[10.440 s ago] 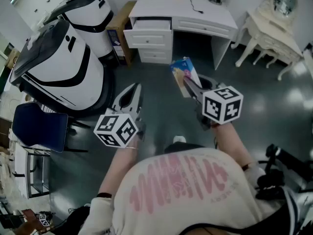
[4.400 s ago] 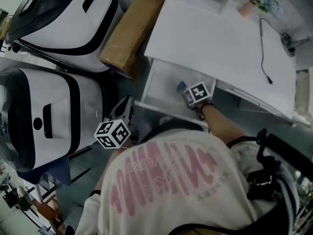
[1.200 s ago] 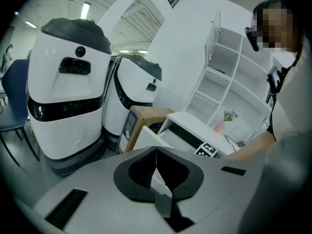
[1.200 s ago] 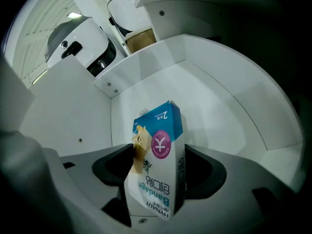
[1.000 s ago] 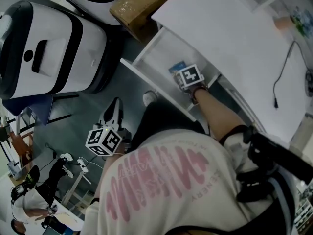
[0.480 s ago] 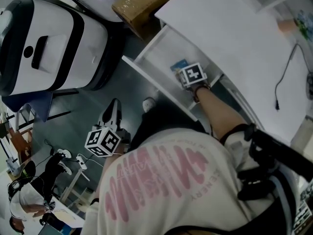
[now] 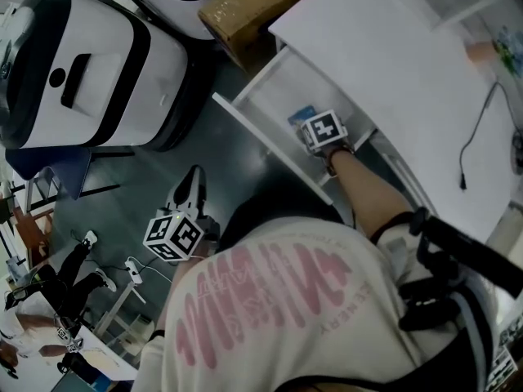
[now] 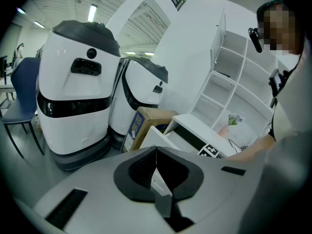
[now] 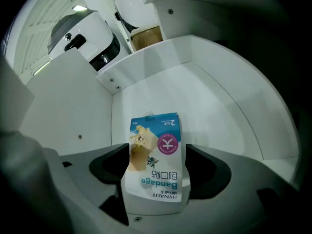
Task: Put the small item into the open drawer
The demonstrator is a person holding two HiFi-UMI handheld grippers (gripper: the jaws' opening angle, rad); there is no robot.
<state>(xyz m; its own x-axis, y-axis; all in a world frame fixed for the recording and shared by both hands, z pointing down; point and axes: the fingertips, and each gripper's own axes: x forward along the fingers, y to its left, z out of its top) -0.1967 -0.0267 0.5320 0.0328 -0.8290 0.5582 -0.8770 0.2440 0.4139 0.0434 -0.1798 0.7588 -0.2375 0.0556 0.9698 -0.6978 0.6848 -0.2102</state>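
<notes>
The small item is a blue and white bandage box [image 9: 156, 165]. It stands on the floor of the open white drawer [image 9: 214, 106], between the jaws of my right gripper [image 9: 156, 156]. Those jaws stand wide, with a thin gap on each side of the box. In the head view my right gripper [image 7: 309, 126] reaches into the drawer [image 7: 255, 127], and the box [image 7: 301, 116] shows just beyond its marker cube. My left gripper [image 7: 193, 180] hangs low over the floor beside my body. Its jaws meet with nothing between them [image 8: 156, 152].
The white desk top [image 7: 392, 64] carries a black cable [image 7: 472, 141]. A brown cardboard box [image 7: 245, 11] lies left of the drawer. Two large white and black robots [image 7: 82, 64] stand farther left, with a blue chair [image 7: 57, 174] below them. A person [image 7: 20, 325] is at the lower left.
In the earliest frame the right gripper held the box in mid-room; now it is inside the drawer. Over the last second both grippers stay almost still and the view drifts slightly.
</notes>
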